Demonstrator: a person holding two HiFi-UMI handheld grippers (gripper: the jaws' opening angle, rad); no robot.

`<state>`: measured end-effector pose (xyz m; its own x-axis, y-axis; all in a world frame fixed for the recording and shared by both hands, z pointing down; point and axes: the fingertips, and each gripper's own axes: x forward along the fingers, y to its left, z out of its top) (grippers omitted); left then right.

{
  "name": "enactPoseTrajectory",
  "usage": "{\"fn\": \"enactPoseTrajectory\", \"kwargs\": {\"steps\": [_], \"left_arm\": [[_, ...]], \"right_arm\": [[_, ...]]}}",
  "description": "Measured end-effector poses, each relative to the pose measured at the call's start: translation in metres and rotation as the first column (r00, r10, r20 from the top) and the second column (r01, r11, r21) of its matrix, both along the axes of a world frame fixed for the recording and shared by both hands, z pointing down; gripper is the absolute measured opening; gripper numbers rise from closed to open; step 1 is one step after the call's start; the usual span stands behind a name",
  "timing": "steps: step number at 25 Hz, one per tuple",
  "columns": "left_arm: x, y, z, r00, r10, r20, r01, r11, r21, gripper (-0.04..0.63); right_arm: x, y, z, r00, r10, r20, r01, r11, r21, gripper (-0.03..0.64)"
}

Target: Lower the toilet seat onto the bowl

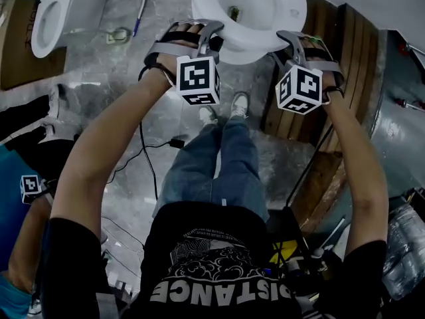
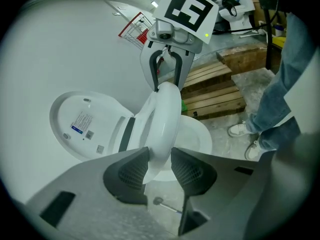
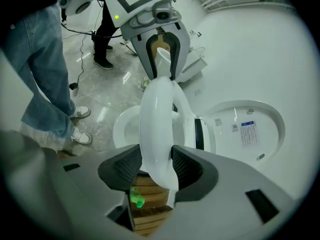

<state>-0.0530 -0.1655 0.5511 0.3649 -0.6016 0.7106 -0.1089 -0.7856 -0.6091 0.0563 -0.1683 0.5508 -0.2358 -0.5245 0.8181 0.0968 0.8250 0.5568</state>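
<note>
**Both tools clamped on the tilted seat**

Nearest to you, your forearms reach forward over your blue jeans (image 1: 206,165), each hand carrying a tool topped by a black-and-white marker cube (image 1: 198,80).

Your left tool (image 2: 158,165) has its dark ribbed pads closed on the rim of the white plastic toilet seat (image 2: 162,119), with the rim filling the gap between them. Your right tool (image 3: 156,166) is clamped the same way on the opposite side of the seat's front curve, pads pressing both faces of the rim. Each gripper view shows the other tool gripping the seat's far side.

The seat itself stands tilted between upright and flat. Its front edge is held up in the tools and is clear of the white ceramic bowl (image 1: 265,5), which lies open below it.

Behind the seat, the white oval lid (image 2: 82,124) is raised, its underside with small printed labels facing you, and it leans back toward the plain white wall (image 2: 65,49).

Beside the bowl on your right sits a brown wooden slat platform (image 2: 215,91). Farther off on your left, across the grey marbled floor (image 1: 119,78), stands a second white toilet (image 1: 50,18).
</note>
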Motion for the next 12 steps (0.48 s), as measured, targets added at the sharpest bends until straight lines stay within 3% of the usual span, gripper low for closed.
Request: {"fn": "enactPoseTrajectory", "kwargs": {"steps": [5, 12], "left_arm": [[0.001, 0.004, 0.026, 1.0, 0.017, 0.021, -0.018, 1.0, 0.005, 0.141], [0.003, 0.011, 0.065, 0.996, 0.026, 0.08, -0.022, 0.999, -0.046, 0.161]], "right_arm": [[0.0, 0.004, 0.025, 1.0, -0.018, 0.023, 0.018, 1.0, 0.003, 0.201], [0.0, 0.012, 0.066, 0.997, -0.077, -0.004, 0.077, 0.997, -0.019, 0.212]]}}
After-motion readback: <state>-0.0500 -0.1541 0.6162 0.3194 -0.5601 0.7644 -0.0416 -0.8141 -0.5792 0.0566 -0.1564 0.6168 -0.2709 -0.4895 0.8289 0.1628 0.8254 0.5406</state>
